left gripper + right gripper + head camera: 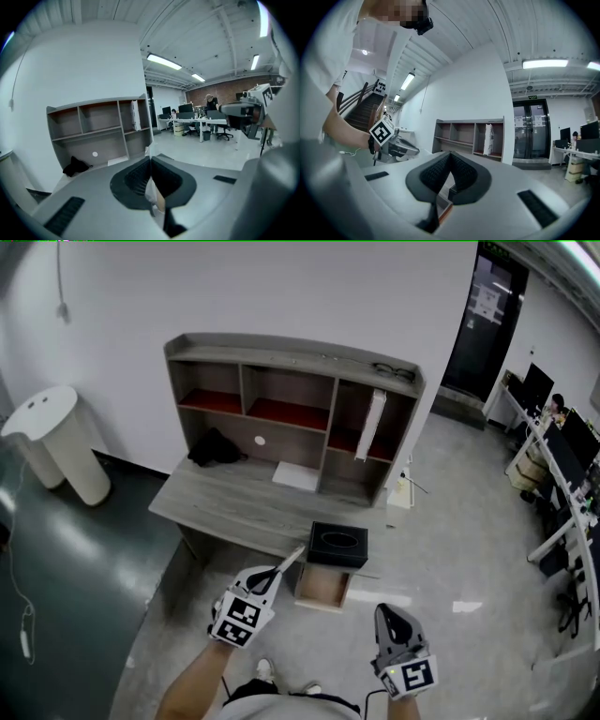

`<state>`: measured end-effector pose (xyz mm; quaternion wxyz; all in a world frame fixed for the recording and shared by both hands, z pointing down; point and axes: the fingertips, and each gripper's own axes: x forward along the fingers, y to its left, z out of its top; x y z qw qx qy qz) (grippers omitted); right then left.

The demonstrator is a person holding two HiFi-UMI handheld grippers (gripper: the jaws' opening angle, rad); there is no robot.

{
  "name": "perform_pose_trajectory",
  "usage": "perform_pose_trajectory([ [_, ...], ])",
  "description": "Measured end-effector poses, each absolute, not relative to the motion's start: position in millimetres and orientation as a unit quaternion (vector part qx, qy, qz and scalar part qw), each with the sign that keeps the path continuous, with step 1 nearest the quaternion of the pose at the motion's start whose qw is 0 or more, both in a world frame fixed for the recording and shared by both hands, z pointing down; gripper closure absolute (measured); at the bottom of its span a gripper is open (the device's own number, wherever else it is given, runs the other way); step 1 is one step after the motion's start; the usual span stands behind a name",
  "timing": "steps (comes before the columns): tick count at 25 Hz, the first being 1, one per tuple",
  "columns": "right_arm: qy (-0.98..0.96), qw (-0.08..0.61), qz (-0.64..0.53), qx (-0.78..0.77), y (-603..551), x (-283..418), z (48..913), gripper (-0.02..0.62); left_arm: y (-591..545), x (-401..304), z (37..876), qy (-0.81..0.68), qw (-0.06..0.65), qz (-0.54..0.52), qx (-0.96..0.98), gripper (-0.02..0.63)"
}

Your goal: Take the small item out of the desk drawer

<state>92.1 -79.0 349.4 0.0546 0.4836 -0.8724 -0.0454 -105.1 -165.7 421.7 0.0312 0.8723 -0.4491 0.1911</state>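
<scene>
The grey wooden shelved desk (234,498) had its pale wooden drawer (322,585) open. The right gripper (450,157) was pressed together, empty. The left gripper (150,161) pinched a thin pale flat item (291,562) near the drawer; it was probably light and bendy, best held by its edge.

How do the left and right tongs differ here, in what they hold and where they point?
The left tongs are shut on a thin white item; the right tongs are shut with nothing between them. The left tongs point toward the open drawer below the black box; the right tongs sit to the drawer's right, over the floor. Both have their jaws together and carry a marker cube.
</scene>
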Motion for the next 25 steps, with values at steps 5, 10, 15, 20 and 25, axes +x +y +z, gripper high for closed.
perform_pose_trajectory([
  [5, -0.866, 0.045, -0.056, 0.494, -87.0, 103.2, 330.1, 0.574, -160.6, -129.2, 371.7, -0.474, 0.023, 0.128, 0.871, 0.588],
  [10, -0.856, 0.034, -0.066, 0.511, -96.7, 119.7, 315.6, 0.574, -156.4, -156.1, 331.3, -0.498, 0.003, 0.079, 0.863, 0.588],
  [15, -0.845, 0.029, -0.067, 0.529, -106.9, 136.3, 310.3, 0.574, -151.0, -186.3, 302.2, -0.524, -0.011, 0.026, 0.851, 0.588],
  [20, -0.837, 0.039, -0.058, 0.543, -116.7, 148.1, 315.9, 0.574, -146.1, -202.6, 288.1, -0.529, -0.019, -0.015, 0.848, 0.588],
  [25, -0.835, 0.046, -0.055, 0.546, -126.4, 149.3, 314.8, 0.574, -137.3, -224.3, 298.0, -0.551, 0.005, -0.032, 0.834, 0.588],
])
